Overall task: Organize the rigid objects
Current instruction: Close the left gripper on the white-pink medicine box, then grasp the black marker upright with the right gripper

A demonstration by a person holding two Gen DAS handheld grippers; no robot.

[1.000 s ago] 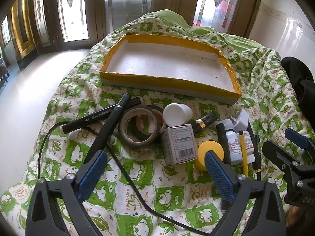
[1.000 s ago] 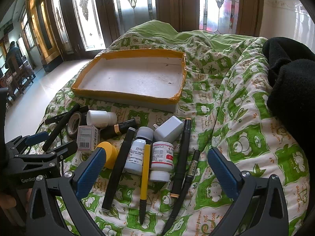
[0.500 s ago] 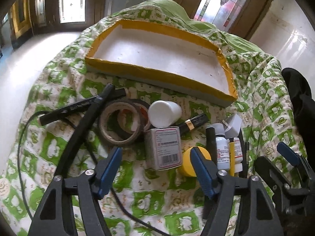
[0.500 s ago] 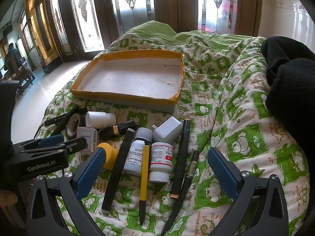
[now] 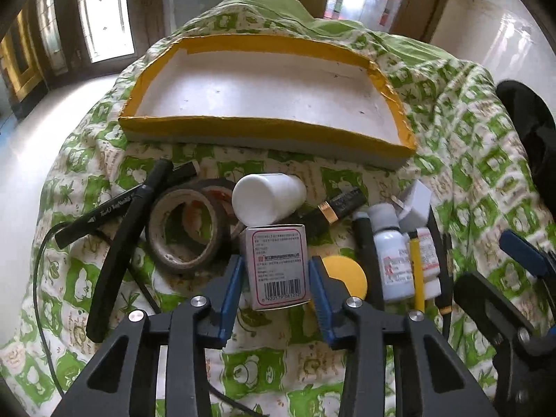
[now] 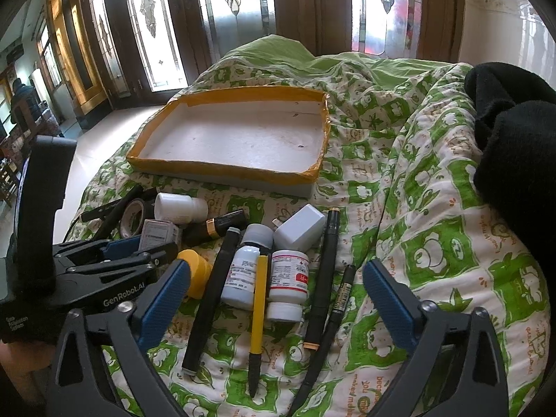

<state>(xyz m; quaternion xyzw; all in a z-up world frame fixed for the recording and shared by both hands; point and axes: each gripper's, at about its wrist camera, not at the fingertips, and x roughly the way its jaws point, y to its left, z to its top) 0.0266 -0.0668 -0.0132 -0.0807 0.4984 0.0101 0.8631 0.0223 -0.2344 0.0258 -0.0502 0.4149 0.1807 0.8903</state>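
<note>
a small white medicine box [image 5: 278, 267] with a red border and barcode lies flat on the green-and-white quilt, a white bottle [image 5: 267, 198] on its side just behind it and a yellow cap [image 5: 347, 274] just beside it. two tape rolls [image 5: 187, 229] overlap to its left. beyond them sits a shallow white tray [image 5: 264, 131] with yellow-taped rim.

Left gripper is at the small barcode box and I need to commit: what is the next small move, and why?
Probably close the left gripper on the small box. Its blue fingers already straddle the box's two sides, with slight gaps showing, so it seems not yet gripped. The yellow-rimmed tray behind lies empty, and the right gripper hangs open over the pens.
</note>
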